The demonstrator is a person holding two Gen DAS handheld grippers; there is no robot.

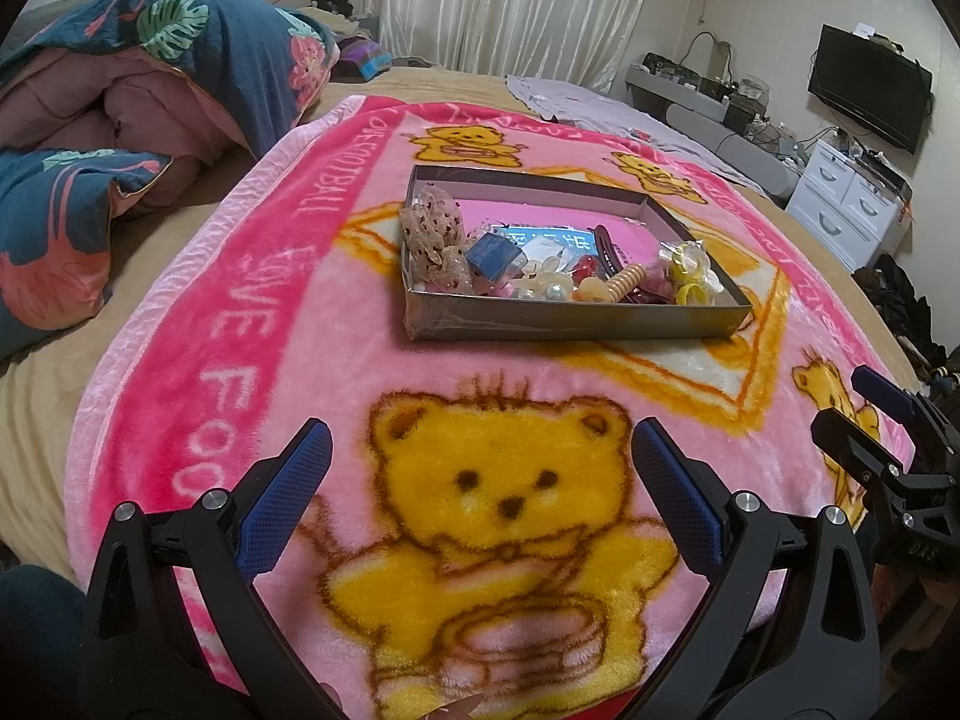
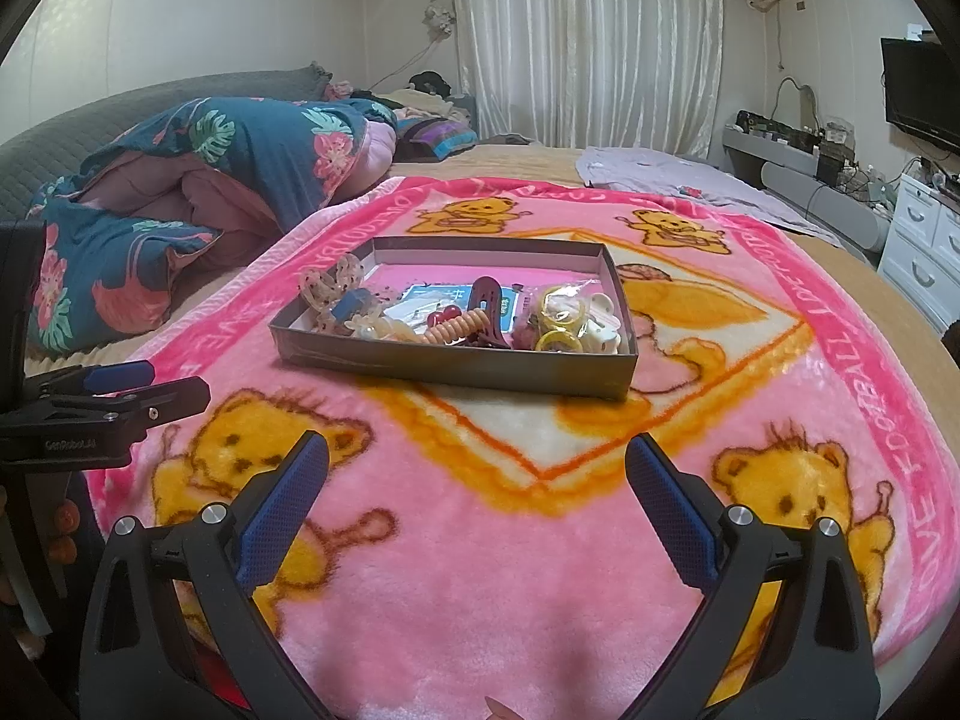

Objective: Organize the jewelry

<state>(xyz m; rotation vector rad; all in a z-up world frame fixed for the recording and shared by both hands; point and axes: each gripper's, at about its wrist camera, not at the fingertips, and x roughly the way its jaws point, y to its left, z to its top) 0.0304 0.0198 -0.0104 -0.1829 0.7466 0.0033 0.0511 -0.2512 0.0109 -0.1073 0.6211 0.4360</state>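
A shallow grey box (image 1: 558, 321) (image 2: 456, 363) sits on a pink bear blanket (image 1: 252, 312) (image 2: 480, 540). It holds hair ties and jewelry: a lace bow (image 1: 432, 234) (image 2: 327, 288), a blue block (image 1: 489, 258) (image 2: 351, 303), an orange spiral tie (image 1: 621, 285) (image 2: 459, 327), a dark red clip (image 2: 486, 294), yellow rings (image 1: 690, 282) (image 2: 558, 327) and pearly pieces (image 1: 543, 288). My left gripper (image 1: 480, 444) and right gripper (image 2: 477, 453) are open and empty, near the blanket's front, short of the box. The right gripper shows in the left view (image 1: 864, 414); the left shows in the right view (image 2: 150, 384).
A folded floral quilt (image 1: 138, 120) (image 2: 198, 180) lies on the bed at the left. A lilac cloth (image 1: 600, 102) (image 2: 690, 180) lies at the far right of the bed. White drawers (image 1: 846, 204) (image 2: 924, 246) and a TV (image 1: 870, 87) stand by the right wall.
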